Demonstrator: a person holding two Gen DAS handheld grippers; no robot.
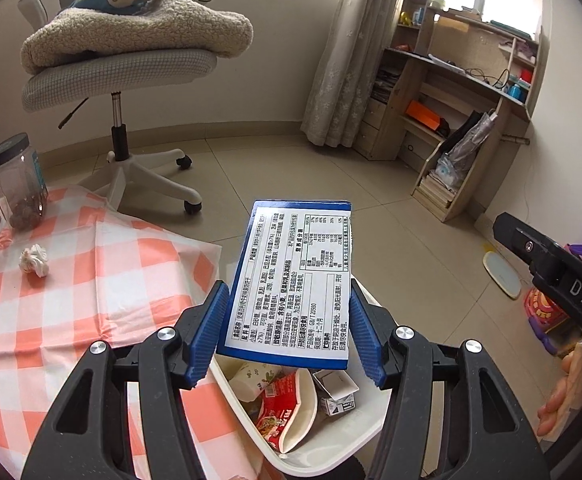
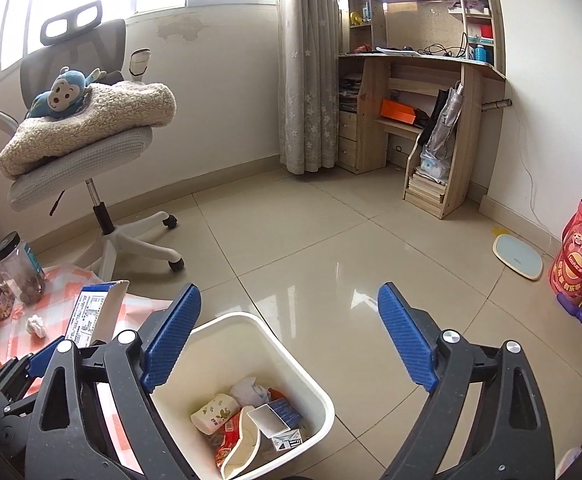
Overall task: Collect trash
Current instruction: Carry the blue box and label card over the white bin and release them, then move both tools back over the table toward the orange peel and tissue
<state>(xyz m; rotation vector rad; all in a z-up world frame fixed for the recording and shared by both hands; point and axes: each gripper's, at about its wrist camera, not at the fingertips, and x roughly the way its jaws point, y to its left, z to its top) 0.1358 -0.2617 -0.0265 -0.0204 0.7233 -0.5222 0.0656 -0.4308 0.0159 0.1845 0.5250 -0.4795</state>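
Left claw (image 1: 287, 332) clamped on a blue box (image 1: 291, 280), printed label side up, held just above the white bin (image 2: 251, 364) w/ box's near end over the bin's edge. Right claw (image 2: 291, 340) wide apart, nothing btwn its pads, also over the bin. Bin sits on floor beside the tabletop (image 1: 91, 280) (checked cloth). Crumpled tissue (image 1: 33, 260) lies on tabletop, well left of left claw, near two jars (image 1: 19, 184).
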